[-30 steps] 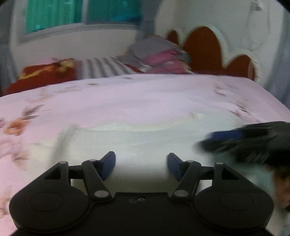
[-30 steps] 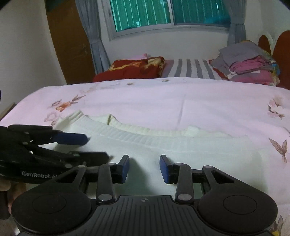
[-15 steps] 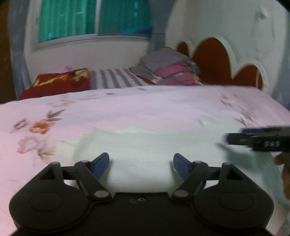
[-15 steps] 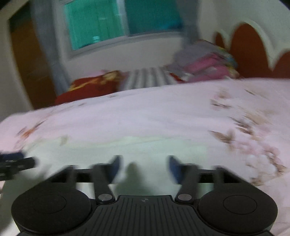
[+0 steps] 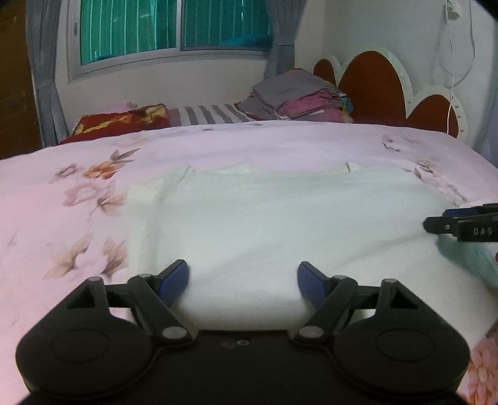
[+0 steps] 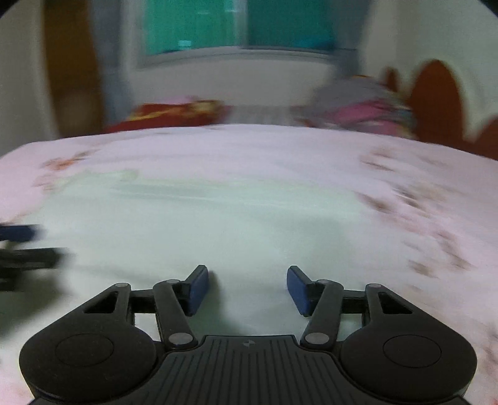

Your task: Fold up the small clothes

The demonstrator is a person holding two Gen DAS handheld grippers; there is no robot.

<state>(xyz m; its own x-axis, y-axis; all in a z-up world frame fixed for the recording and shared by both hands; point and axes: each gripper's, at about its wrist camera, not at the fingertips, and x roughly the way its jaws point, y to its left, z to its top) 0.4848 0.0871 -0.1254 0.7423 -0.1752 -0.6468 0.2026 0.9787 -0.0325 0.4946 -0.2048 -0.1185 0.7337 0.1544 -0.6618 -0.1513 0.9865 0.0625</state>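
A pale white knit garment (image 5: 264, 224) lies spread flat on the pink floral bedsheet (image 5: 62, 224); it also shows, blurred, in the right wrist view (image 6: 218, 224). My left gripper (image 5: 242, 278) is open and empty, low over the garment's near edge toward its left side. My right gripper (image 6: 247, 289) is open and empty over the garment's near edge toward its right side. The right gripper also shows at the right edge of the left wrist view (image 5: 463, 222). The left gripper shows blurred at the left edge of the right wrist view (image 6: 25, 246).
At the far end of the bed lie a red pillow (image 5: 121, 120), a striped pillow (image 5: 211, 113) and a stack of folded clothes (image 5: 298, 99). A brown scalloped headboard (image 5: 373, 87) stands at the right. A window (image 5: 174, 28) with grey curtains is behind.
Both grippers have moved apart along the garment's near edge, the left one leftward and the right one rightward. Both stayed open. The right wrist view is still blurred by motion.
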